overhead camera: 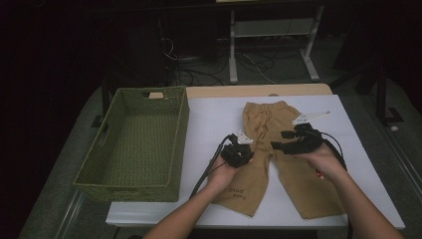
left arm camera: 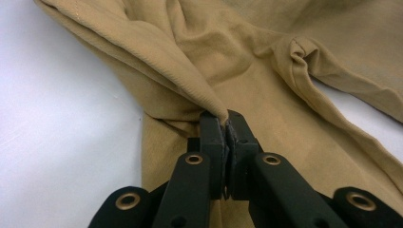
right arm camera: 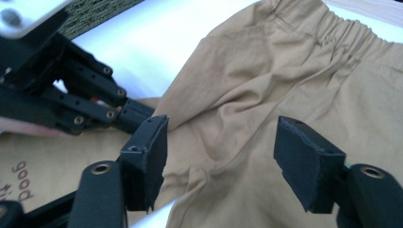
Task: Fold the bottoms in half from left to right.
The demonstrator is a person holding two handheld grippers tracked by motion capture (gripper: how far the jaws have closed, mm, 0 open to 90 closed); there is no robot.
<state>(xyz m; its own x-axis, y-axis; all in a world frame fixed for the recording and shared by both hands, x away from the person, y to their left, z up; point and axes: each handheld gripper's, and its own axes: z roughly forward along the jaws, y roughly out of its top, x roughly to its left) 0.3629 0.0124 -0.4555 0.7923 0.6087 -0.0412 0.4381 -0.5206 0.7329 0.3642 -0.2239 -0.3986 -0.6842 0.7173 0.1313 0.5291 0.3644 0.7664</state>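
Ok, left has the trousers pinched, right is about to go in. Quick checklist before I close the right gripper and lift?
1. Left gripper grip: jaws closed on a raised fold of the tan trousers. Ok.
2. Right gripper ready: jaws wide open over the crotch area, no cloth between them yet. Ok.
3. Right pick point: is cloth bunched enough to pinch? Cannot tell.
4. Gripper clearance: left gripper sits close beside the right one's jaw in the right gripper view. Not ok, watch it.
5. Cables: trailing off toward the person, not on the trousers. Ok.
6. Green basket: empty, beside the trousers. Ok.
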